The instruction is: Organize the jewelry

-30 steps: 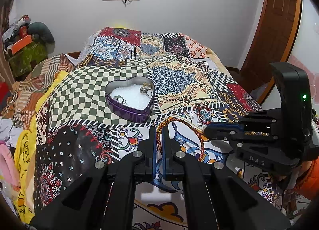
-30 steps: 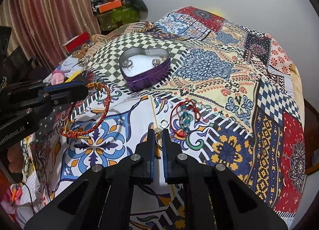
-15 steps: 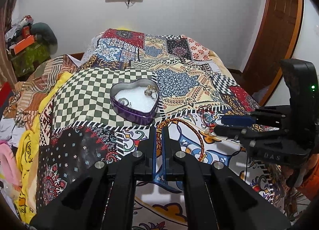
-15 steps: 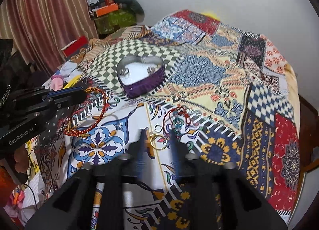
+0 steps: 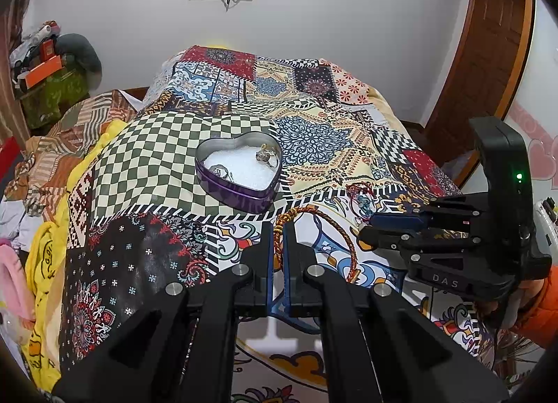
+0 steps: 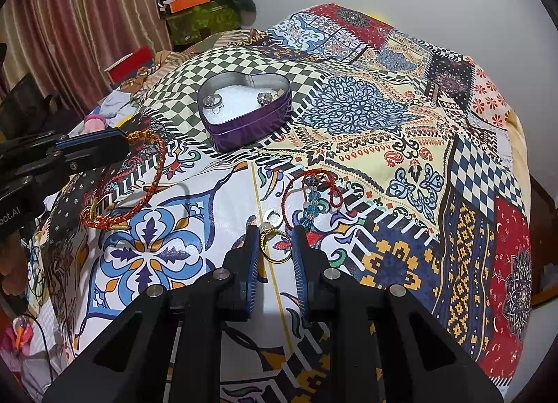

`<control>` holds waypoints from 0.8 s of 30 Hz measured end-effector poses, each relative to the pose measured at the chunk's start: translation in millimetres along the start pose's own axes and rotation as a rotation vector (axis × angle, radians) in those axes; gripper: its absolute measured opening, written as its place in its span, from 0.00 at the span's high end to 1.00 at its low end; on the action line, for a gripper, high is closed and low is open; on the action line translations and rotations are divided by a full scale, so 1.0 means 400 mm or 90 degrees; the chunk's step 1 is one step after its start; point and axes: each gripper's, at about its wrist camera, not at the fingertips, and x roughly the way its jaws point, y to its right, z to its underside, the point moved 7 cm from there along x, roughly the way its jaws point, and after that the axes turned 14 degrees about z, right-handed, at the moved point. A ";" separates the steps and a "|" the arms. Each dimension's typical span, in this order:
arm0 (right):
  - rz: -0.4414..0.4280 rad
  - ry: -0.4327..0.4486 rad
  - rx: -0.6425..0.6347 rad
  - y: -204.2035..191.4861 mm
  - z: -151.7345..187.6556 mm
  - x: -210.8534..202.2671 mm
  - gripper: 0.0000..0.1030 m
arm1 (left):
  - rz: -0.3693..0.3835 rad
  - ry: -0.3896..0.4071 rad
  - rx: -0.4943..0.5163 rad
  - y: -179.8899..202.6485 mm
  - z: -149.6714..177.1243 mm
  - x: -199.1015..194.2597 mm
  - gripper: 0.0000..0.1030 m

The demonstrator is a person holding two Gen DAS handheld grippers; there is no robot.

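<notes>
left claw (image 5: 277, 239) is clamped on a red-gold cord bracelet (image 5: 350, 246), pinching it near the knot; rest of the loop hangs down to the bedspread (image 5: 146, 158). in right cam the same claw (image 6: 122, 144) shows at the left edge w/ the cord (image 6: 153, 179) draped below it.

right claw (image 6: 275, 239) has jaws a bit apart & closing, 1 on each side of a gold ring (image 6: 275, 244) lying on the bedspread (image 6: 383, 144); pads don't press it yet as far as i can see. in left cam this claw (image 5: 366, 228) sits at right, a hand in an orange sleeve (image 5: 544, 312) behind it.

just beyond the ring: a thin red cord w/ teal beads (image 6: 310, 200), & a small silvery ring (image 6: 273, 216) next to it.

heart tin (image 6: 251, 131), purple, farther up on the checked patch, white filling, 2 sparkly pieces in it (image 6: 212, 101) (image 6: 265, 98). same tin (image 5: 240, 193) in left cam, ahead of the left claw.
</notes>
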 end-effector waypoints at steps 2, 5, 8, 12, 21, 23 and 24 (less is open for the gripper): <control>0.006 0.006 -0.003 -0.001 -0.002 -0.009 0.85 | 0.000 0.001 0.002 0.002 -0.002 -0.001 0.97; 0.003 0.010 0.002 0.001 -0.004 -0.020 0.94 | -0.002 0.002 0.004 0.004 -0.006 -0.004 0.97; 0.001 0.024 0.009 0.006 -0.015 -0.040 0.95 | -0.003 0.006 0.003 0.001 -0.011 -0.008 0.97; 0.011 0.042 0.006 0.010 -0.026 -0.058 0.97 | -0.005 0.009 0.002 -0.002 -0.012 -0.012 0.97; -0.001 0.068 0.014 0.024 -0.044 -0.098 0.96 | -0.010 0.011 -0.005 -0.016 -0.011 -0.010 0.97; 0.002 0.051 0.003 0.009 -0.039 -0.084 0.93 | -0.011 0.009 -0.006 -0.017 -0.008 -0.008 0.97; -0.001 0.040 -0.007 0.000 -0.034 -0.075 0.90 | -0.011 0.008 -0.007 -0.019 -0.006 -0.006 0.97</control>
